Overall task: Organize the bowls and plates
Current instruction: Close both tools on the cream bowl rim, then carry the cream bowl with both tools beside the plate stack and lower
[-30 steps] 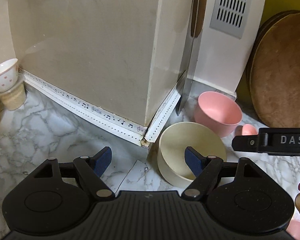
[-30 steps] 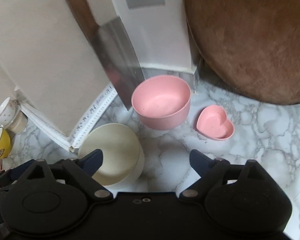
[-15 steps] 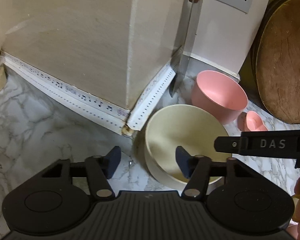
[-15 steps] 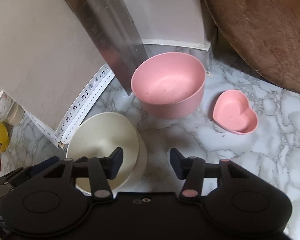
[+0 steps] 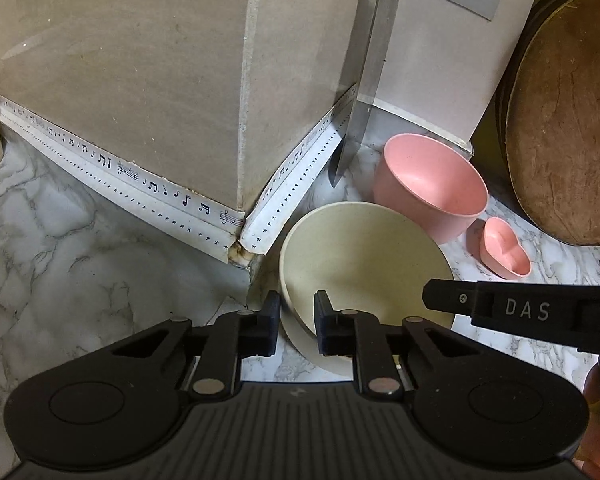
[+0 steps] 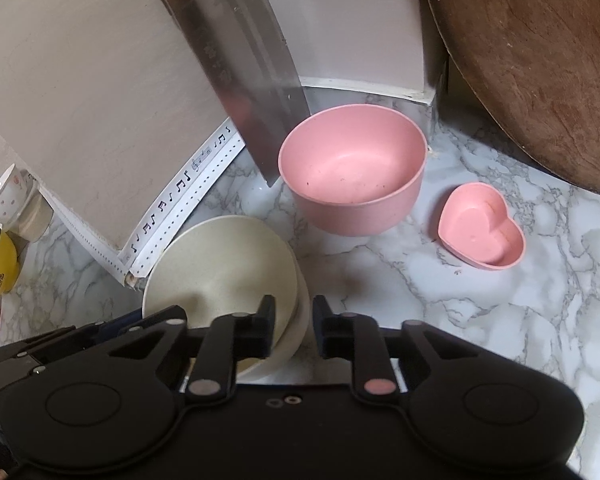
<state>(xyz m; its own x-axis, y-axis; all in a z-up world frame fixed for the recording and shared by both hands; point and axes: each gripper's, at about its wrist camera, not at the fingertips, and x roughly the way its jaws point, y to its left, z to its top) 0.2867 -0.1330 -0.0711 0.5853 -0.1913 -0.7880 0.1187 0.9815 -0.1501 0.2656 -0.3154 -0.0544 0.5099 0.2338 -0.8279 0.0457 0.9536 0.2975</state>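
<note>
Cream bowl (image 5: 364, 256), round and empty, stands on the marbled surface (image 5: 60, 248) just in front of the wall corner trimmed with music-note tape (image 5: 112, 168). Left gripper (image 5: 297, 330): fingers closing over the bowl's near-left rim, one inside and one outside, the wall between them. Right gripper (image 6: 293, 330): fingers closing likewise over the bowl's right rim, the wall between them; whether the pads of either already press the rim cannot be told for sure, though they look drawn in tight. Pink bowl (image 6: 352, 168), upright and empty, stands just behind the cream bowl. Heart-shaped pink dish (image 6: 482, 226) sits beyond the cream bowl, beside the pink bowl. Cleaver (image 6: 248, 72) leans against the wall behind the cream bowl, tip down by the pink bowl. Round wooden board (image 5: 564, 120) leans further back.
</note>
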